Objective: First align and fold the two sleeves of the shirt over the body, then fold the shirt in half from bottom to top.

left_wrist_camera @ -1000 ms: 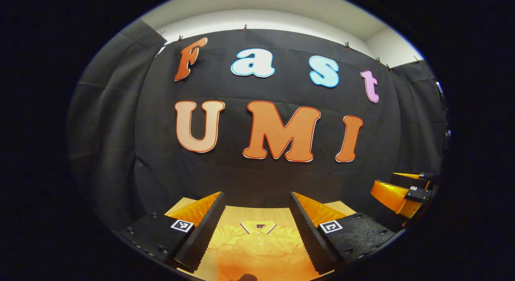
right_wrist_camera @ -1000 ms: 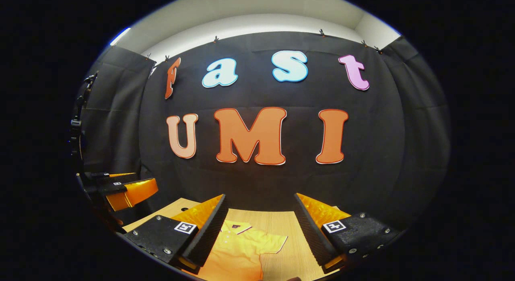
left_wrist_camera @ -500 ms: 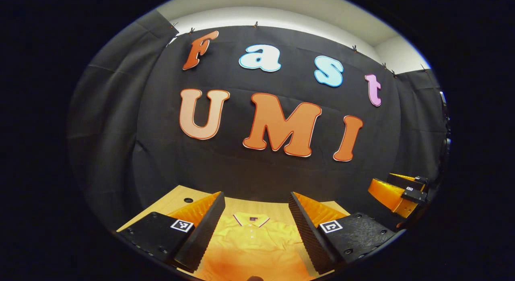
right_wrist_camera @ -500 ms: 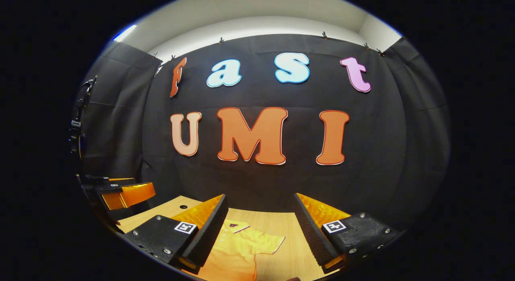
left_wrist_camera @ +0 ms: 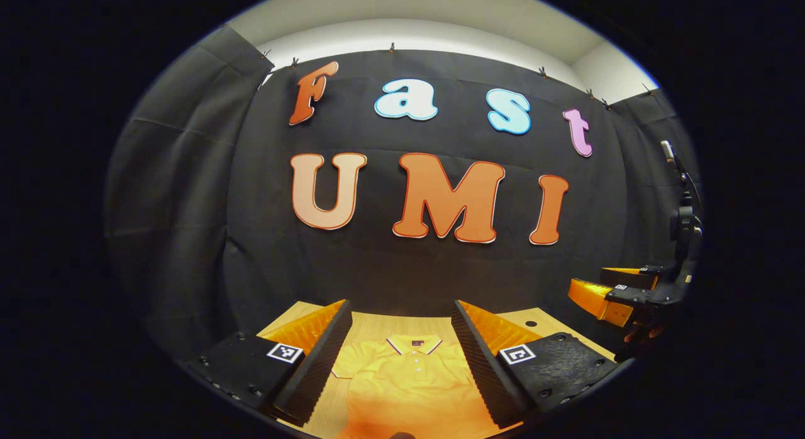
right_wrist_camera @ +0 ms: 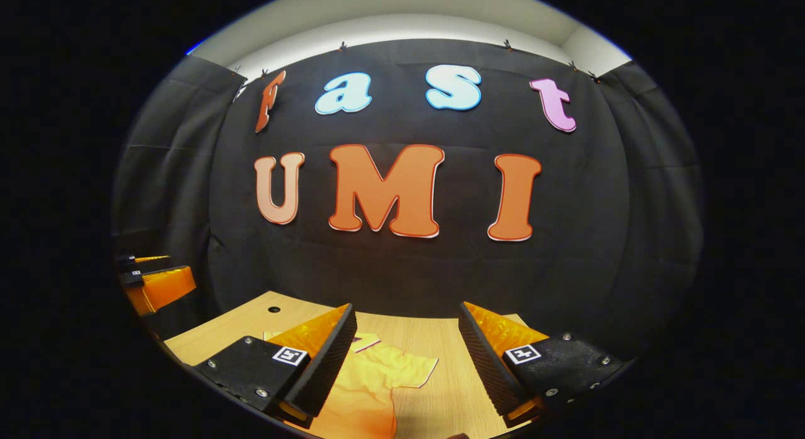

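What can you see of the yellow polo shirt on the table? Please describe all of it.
The yellow polo shirt lies flat, face up, on the wooden table, collar toward the far wall. Its collar has a thin dark and white edge stripe, with a small label inside the neck and a short placket of pale buttons below. The fabric looks soft and lightly creased. In the right gripper view one short sleeve is spread out to the side, unfolded. Neither gripper touches it.
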A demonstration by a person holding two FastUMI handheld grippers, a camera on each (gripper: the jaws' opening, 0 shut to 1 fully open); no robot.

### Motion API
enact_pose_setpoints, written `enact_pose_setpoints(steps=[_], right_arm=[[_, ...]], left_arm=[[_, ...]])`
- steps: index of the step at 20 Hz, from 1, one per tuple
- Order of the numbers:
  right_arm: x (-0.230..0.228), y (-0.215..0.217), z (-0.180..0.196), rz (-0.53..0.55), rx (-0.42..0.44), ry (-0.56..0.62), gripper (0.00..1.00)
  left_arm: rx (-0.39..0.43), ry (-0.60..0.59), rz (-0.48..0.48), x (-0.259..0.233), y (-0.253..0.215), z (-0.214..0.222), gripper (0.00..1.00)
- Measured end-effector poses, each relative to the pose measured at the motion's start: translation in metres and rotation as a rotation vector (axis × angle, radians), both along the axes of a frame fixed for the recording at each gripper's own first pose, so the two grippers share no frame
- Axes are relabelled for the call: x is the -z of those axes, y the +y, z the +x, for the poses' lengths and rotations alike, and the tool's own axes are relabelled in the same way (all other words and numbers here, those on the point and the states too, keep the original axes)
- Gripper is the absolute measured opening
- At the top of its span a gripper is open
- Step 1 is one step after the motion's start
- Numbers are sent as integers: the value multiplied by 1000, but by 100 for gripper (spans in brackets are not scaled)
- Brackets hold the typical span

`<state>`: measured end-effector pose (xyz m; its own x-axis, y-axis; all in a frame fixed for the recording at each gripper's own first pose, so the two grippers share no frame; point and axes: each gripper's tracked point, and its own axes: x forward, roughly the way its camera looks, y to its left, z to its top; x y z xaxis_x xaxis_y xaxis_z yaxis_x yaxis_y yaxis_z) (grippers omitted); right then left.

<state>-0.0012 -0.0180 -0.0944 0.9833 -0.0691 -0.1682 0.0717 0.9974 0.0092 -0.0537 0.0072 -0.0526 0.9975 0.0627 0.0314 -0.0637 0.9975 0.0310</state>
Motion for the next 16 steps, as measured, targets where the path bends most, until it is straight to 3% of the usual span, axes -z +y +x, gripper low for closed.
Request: enact_pose_setpoints(steps=[4, 9, 16], right_arm=[[27, -10, 2, -13, 65, 71, 98], [80, -7, 14, 11, 37, 189, 99], [171, -22, 59, 44, 10, 405, 99]], left_arm=[[20, -6, 30, 7, 10, -3, 98], [32, 5, 95, 21, 9, 5, 98], [-121, 24, 125, 24, 26, 14, 97]])
